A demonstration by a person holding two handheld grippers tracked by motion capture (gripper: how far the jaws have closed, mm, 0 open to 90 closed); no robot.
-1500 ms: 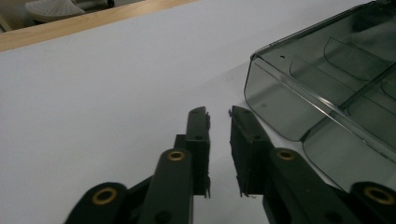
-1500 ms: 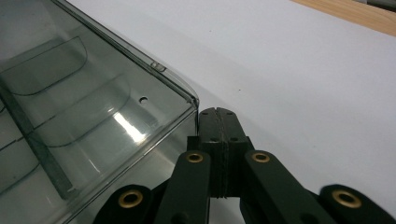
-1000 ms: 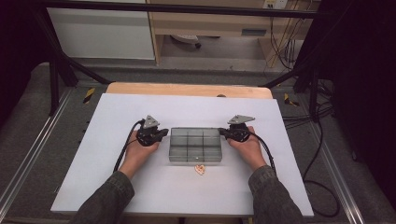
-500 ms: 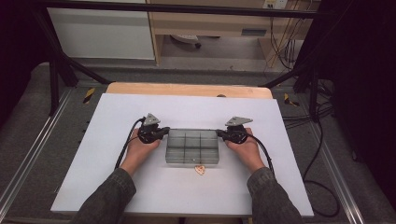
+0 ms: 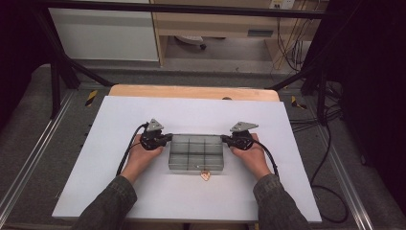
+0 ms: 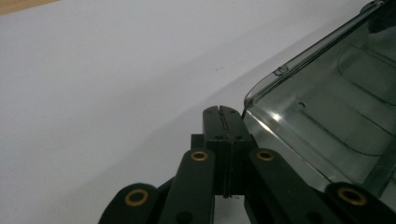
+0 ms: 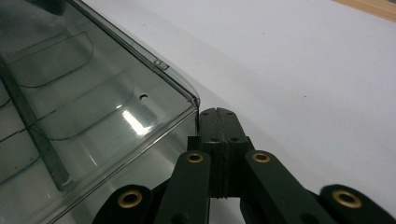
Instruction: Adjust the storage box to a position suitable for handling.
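- A clear grey compartment box (image 5: 196, 153) lies on the white table top (image 5: 95, 143), a little nearer the person than the middle, with its long sides running across the table.
- The left gripper (image 5: 166, 139) rests at the box's left end and the right gripper (image 5: 225, 140) at its right end, one in each hand, both pointing inward toward each other.
- In the left gripper view the two black jaws are pressed flat together with nothing between them; their tip (image 6: 223, 112) sits right at the rounded corner of the box (image 6: 327, 107), touching it or very nearly so.
- In the right gripper view the jaws are likewise fully closed on nothing, their tip (image 7: 217, 114) against the box's corner wall (image 7: 116, 107).
- A small orange-brown object (image 5: 205, 175) lies on the table just beside the near long edge of the box; it is too small to tell what it is.
- Compared with the frame a second ago, the box sits slightly farther left and a touch farther from the person, and the small object now lies closer to the box's right end than before.
- Both hands have shifted with it, only slightly; the grippers keep the same closed posture at the box's ends in all three high views.
- The forearms in dark sleeves (image 5: 107, 206) enter from the bottom edge as before.
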